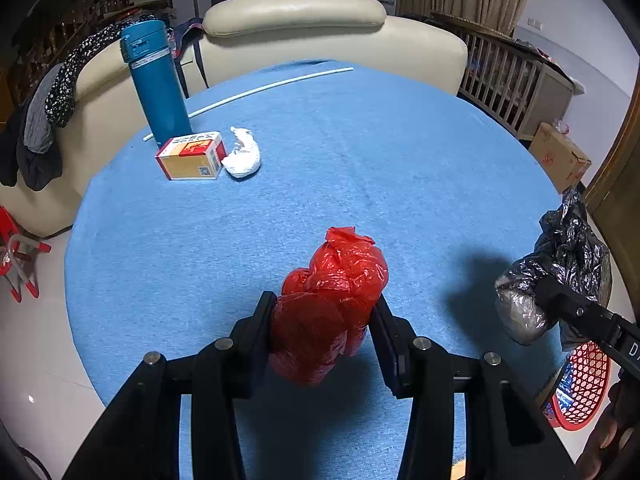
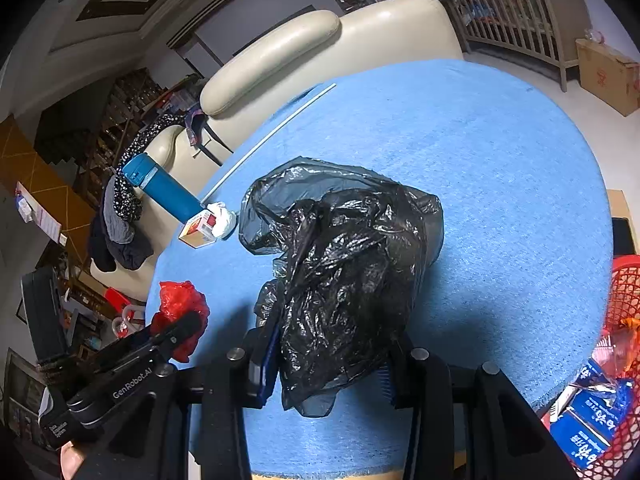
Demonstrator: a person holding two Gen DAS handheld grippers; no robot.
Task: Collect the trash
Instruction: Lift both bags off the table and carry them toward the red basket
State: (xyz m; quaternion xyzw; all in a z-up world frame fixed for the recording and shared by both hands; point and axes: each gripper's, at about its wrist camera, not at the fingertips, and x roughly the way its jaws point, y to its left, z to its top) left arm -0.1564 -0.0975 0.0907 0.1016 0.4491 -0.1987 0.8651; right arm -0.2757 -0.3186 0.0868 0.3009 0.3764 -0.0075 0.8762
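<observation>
My left gripper (image 1: 323, 330) is shut on a knotted red plastic bag (image 1: 334, 300), held just above the blue round table (image 1: 360, 160); the bag also shows in the right wrist view (image 2: 180, 304). My right gripper (image 2: 330, 360) is shut on a crumpled black plastic bag (image 2: 344, 272), held above the table's near right side; the black bag also shows at the right of the left wrist view (image 1: 560, 272). A crumpled white tissue (image 1: 242, 154) and a small orange-and-white carton (image 1: 191, 156) lie at the far left of the table.
A teal flask (image 1: 158, 80) stands behind the carton, and a thin white rod (image 1: 256, 90) lies along the far edge. A red mesh basket (image 2: 616, 360) holding blue packets sits off the table's right side. A cream sofa (image 1: 304, 20) stands behind the table.
</observation>
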